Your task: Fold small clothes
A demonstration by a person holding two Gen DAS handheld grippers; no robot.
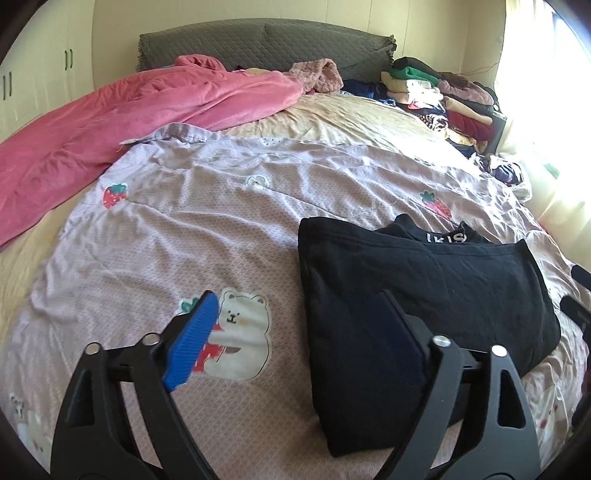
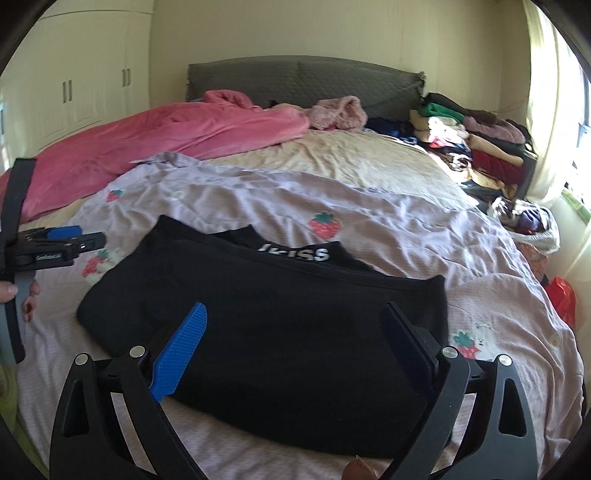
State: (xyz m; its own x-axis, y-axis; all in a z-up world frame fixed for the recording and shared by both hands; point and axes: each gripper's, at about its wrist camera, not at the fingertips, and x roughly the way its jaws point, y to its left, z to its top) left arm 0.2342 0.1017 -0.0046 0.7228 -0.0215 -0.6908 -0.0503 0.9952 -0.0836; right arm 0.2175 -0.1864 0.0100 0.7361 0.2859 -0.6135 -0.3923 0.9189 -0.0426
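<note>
Beyond the fingers a wide bed [image 2: 369, 162] runs back to a grey quilted headboard [image 2: 303, 79] against a cream wall [image 2: 295, 29]. White wardrobe doors [image 2: 92, 85] stand far left. Strong daylight pours through a curtained window [image 2: 546, 110] at far right.

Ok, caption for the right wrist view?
Open right gripper hovers over folded black garment on the lilac bedspread; nothing held.

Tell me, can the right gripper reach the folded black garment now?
Probably yes: the right gripper is open just above the black garment, with nothing between them.
</note>
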